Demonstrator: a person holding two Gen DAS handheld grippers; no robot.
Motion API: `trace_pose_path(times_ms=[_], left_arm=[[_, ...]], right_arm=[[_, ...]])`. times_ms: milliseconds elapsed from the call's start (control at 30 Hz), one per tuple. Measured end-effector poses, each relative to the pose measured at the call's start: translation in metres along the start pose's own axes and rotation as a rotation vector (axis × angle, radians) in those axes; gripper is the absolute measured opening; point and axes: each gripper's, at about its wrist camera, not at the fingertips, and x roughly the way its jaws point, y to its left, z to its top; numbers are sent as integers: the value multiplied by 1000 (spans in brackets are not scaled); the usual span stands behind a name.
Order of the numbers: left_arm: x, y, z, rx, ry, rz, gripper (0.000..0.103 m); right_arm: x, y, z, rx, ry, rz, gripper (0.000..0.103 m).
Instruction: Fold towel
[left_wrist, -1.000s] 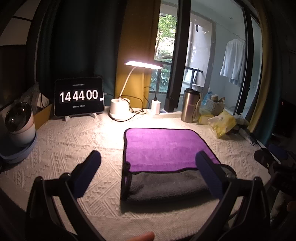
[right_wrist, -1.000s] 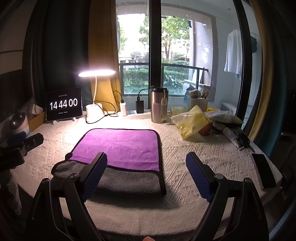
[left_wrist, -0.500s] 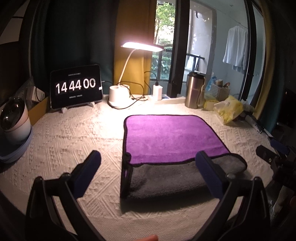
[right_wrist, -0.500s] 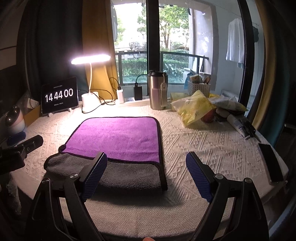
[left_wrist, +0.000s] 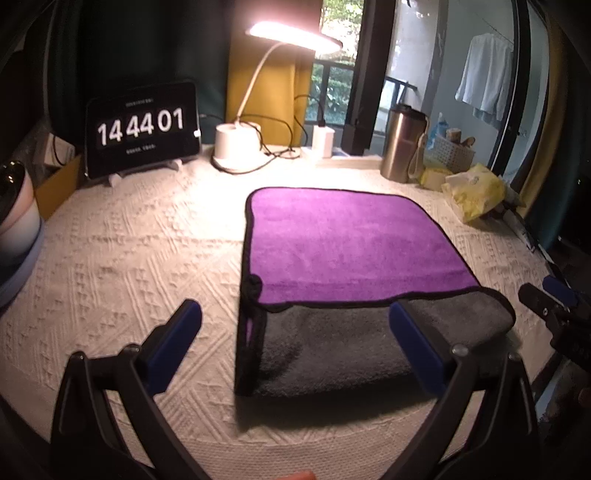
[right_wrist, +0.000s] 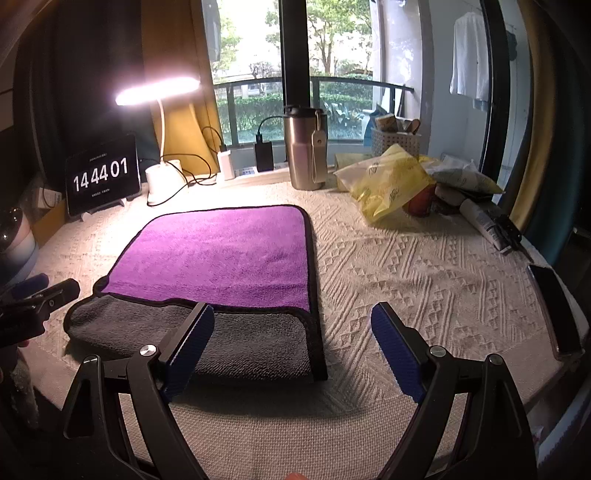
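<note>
A towel, purple (left_wrist: 347, 240) on one face and grey on the other, lies flat on the white textured tablecloth, its near edge folded so a grey band shows. It also shows in the right wrist view (right_wrist: 225, 254). My left gripper (left_wrist: 295, 343) is open and empty, hovering over the towel's near left corner. My right gripper (right_wrist: 291, 350) is open and empty, above the towel's near right corner. Each gripper's tip shows at the edge of the other's view.
A tablet clock (left_wrist: 142, 127), a lit desk lamp (left_wrist: 236, 144), chargers and a steel tumbler (right_wrist: 304, 147) stand at the back. Yellow bags (right_wrist: 391, 184), a basket and a tube lie at the right. A phone (right_wrist: 554, 310) lies near the right edge. A round device (left_wrist: 14, 206) stands at the left.
Both grippers have moved forward and lower toward the towel's near edge, so the towel looks larger. Both stay open. The clock has changed from 14:44:00 to 14:44:01.
</note>
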Motion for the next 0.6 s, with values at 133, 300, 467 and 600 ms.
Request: trace_pose_path(times_ms=[133, 300, 467, 600], left_arm=[[13, -2, -1, 7, 42, -9, 95], [27, -3, -2, 9, 85, -4, 90], [39, 1, -4, 11, 130, -7, 75], [44, 1, -7, 22, 150, -11, 62]], right_arm=[[11, -3, 0, 11, 33, 8, 89], [27, -8, 0, 35, 88, 30, 83], [42, -10, -1, 31, 129, 46, 73], [49, -9, -2, 27, 148, 52, 65]])
